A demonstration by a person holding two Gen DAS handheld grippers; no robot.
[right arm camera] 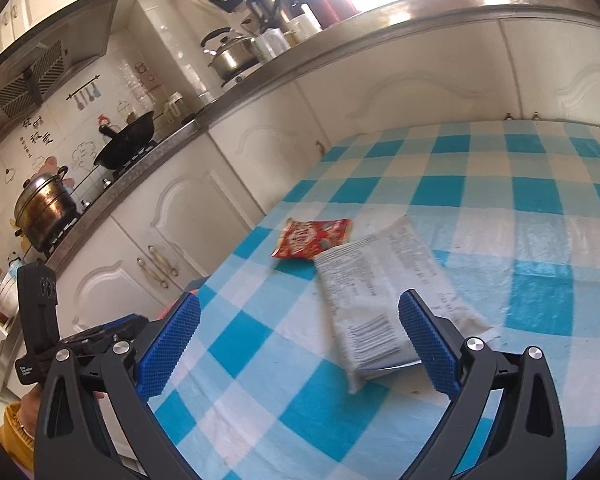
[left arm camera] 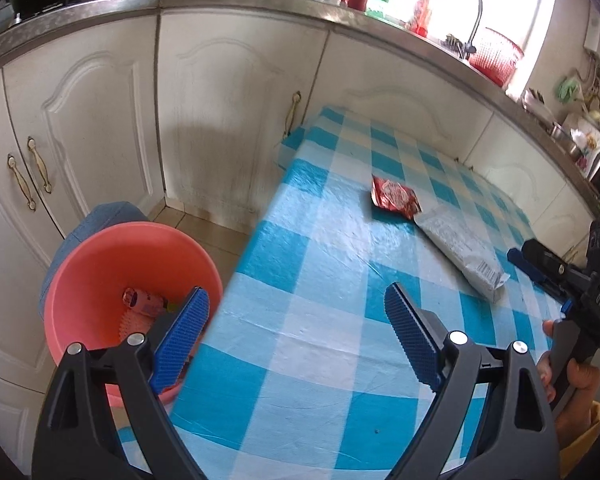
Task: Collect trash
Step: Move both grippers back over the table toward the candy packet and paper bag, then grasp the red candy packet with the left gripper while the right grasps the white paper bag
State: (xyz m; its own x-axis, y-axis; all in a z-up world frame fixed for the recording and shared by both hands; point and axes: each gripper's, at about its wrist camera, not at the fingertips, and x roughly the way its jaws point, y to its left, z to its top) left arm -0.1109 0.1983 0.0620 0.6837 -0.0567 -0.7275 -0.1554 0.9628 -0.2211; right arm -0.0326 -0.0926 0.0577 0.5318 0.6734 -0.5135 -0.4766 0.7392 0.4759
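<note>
Fingers of the right gripper (right arm camera: 300,344) stand spread and empty, the near end of the white packet (right arm camera: 374,300) lying between them on the checked worktop (right arm camera: 520,200). The left gripper (left arm camera: 296,336) is likewise spread, holding nothing. Just beyond the packet lies a red wrapper (right arm camera: 314,238), touching its far end. A careless pinch may only skid the flat, slick packet or drag the wrapper along. Only the left wrist view shows the pink bin (left arm camera: 100,264), left of the worktop, already holding litter.

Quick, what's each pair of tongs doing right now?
Left tongs: open, empty, between pink plastic bucket and table.
Right tongs: open, empty, over white paper packet.
</note>
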